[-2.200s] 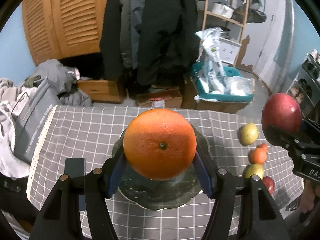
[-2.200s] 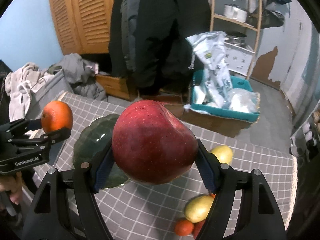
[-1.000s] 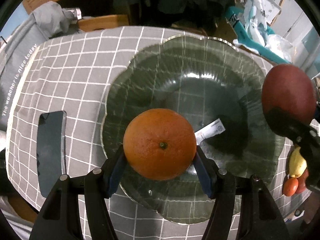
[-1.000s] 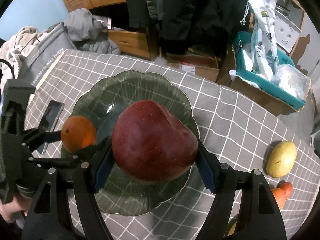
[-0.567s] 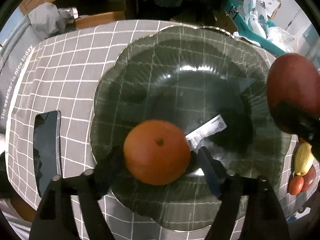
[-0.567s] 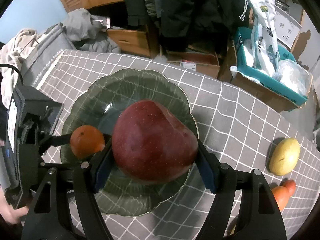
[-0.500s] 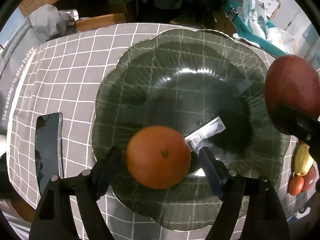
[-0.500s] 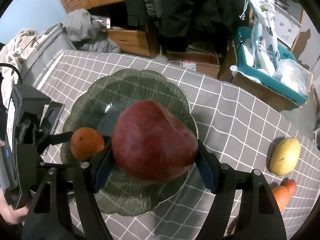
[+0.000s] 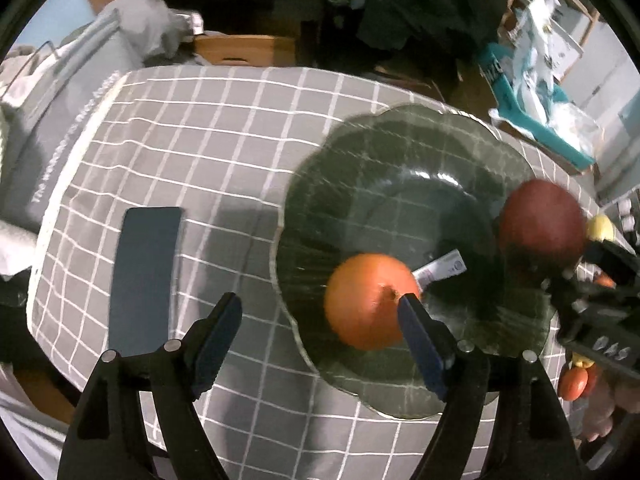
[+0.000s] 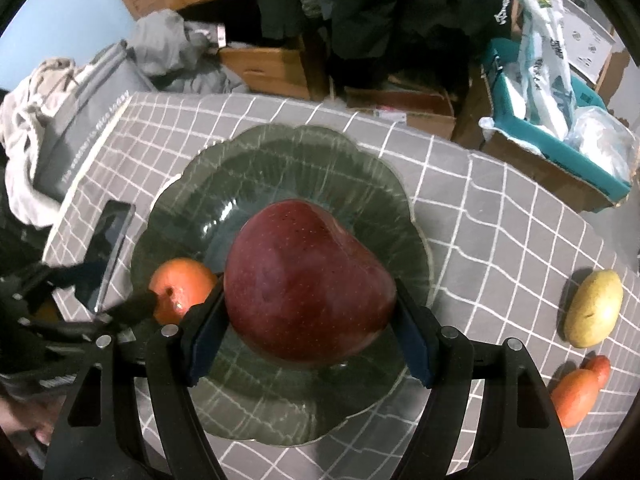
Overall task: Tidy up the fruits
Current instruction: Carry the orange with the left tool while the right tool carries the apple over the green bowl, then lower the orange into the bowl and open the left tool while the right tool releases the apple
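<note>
Left gripper [image 9: 320, 322]: jaws spread wide, gripping nothing. Orange [image 9: 370, 302] lies on dark green plate [image 9: 400, 152], partly behind the right-hand finger. Phone [image 9: 144, 280] lies flat on checked tablecloth [image 9: 200, 140].

Right gripper [image 10: 310, 326]: clamped on red apple [image 10: 308, 284], above the plate [image 10: 320, 152]. Yellow pear [image 10: 596, 310] rests on cloth, well apart.
</note>
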The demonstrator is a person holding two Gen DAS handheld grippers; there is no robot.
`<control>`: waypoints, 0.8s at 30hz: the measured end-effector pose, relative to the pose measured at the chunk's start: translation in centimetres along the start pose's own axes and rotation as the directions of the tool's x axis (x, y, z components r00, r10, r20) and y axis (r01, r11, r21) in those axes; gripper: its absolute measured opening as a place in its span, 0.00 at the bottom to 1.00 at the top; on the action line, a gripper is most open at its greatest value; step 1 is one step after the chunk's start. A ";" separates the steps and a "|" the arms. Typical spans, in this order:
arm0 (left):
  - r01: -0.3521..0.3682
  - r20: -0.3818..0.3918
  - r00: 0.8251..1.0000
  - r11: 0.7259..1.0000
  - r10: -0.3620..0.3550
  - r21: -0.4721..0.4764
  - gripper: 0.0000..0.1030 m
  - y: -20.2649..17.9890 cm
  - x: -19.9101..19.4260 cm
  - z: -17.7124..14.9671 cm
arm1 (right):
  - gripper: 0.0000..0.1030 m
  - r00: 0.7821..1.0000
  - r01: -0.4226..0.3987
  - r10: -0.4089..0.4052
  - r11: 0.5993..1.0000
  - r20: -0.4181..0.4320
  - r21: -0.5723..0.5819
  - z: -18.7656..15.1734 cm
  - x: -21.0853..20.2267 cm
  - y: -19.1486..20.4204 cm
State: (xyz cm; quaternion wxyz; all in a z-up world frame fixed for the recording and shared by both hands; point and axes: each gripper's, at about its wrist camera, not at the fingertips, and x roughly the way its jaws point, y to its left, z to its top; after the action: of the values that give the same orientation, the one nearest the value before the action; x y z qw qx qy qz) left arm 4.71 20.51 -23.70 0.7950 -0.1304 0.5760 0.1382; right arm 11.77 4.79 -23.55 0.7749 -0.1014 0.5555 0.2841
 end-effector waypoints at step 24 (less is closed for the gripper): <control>-0.044 -0.005 0.999 0.998 0.043 -0.051 0.79 1.3 -0.3 -0.1 | 0.74 0.990 0.082 -0.093 0.991 -0.107 -0.103 -1.8 3.4 2.1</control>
State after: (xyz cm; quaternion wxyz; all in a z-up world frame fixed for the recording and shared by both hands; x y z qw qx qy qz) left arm 4.04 21.64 -23.49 0.7873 -0.1383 0.5764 0.1699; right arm 9.91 6.76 -27.00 0.7484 -0.1795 0.5783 0.2705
